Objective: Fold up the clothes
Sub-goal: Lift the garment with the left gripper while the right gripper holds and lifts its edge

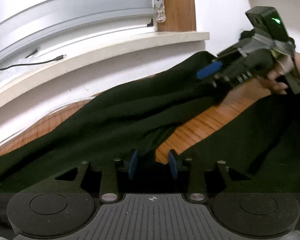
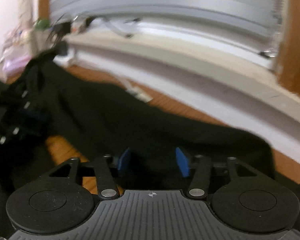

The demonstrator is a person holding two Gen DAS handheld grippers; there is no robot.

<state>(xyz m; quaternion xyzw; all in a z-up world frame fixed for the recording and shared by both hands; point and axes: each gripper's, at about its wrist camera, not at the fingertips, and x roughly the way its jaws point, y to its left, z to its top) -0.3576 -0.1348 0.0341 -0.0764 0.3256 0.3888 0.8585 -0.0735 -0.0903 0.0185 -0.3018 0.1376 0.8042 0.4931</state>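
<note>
A dark green garment (image 1: 110,116) hangs stretched in the air between both grippers over a wooden table (image 1: 200,128). My left gripper (image 1: 153,163) is shut on a bunched fold that runs down between its blue pads. At the upper right of the left wrist view, a hand (image 1: 274,80) holds my right gripper (image 1: 208,72), which has the garment's raised far edge. In the blurred right wrist view the garment (image 2: 130,116) fills the gap of the right gripper (image 2: 153,162). The left gripper (image 2: 36,118) shows dimly at the left there.
A pale windowsill (image 1: 110,52) runs along the wall behind the table, with a black cable (image 1: 40,62) on it and a grey blind (image 1: 70,10) above. A wooden frame post (image 1: 176,4) stands beside it. A small white object (image 2: 140,94) lies on the table (image 2: 70,152) near the wall.
</note>
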